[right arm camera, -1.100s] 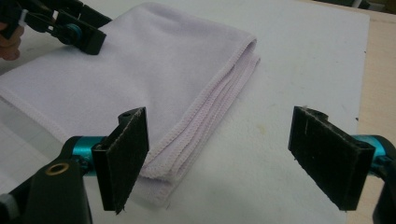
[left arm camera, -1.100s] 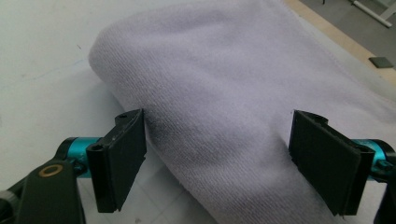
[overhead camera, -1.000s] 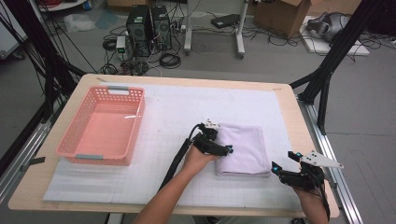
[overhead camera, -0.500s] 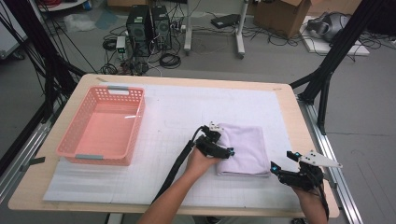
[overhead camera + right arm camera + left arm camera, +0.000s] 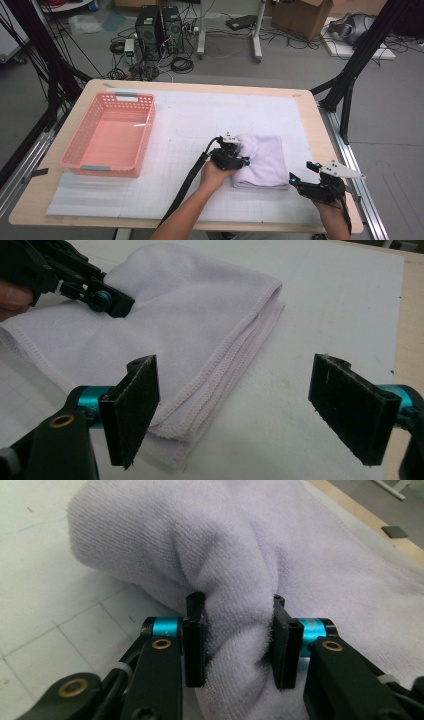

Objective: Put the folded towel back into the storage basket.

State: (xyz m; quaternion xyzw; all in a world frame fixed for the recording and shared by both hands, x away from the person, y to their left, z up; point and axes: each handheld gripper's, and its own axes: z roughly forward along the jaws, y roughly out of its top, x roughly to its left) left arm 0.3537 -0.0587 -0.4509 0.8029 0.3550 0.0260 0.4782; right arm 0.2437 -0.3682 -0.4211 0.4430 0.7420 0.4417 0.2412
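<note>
Your wooden table (image 5: 320,130) carries a white gridded sheet (image 5: 200,120) across most of its top; on it sit the pink basket (image 5: 107,135) at centre left and the folded lilac towel (image 5: 265,160) lower right.

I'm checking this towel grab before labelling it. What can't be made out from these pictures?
- How deep the pinched fold runs: in the left gripper view the towel bulges between the left gripper, whose jaws have just been closing on it, and hides its own underside.
- How many layers: right gripper view, stacked hems blur together.
- Basket floor detail: high view, too small.
- Right gripper body: cut off by the bottom edge.
</note>
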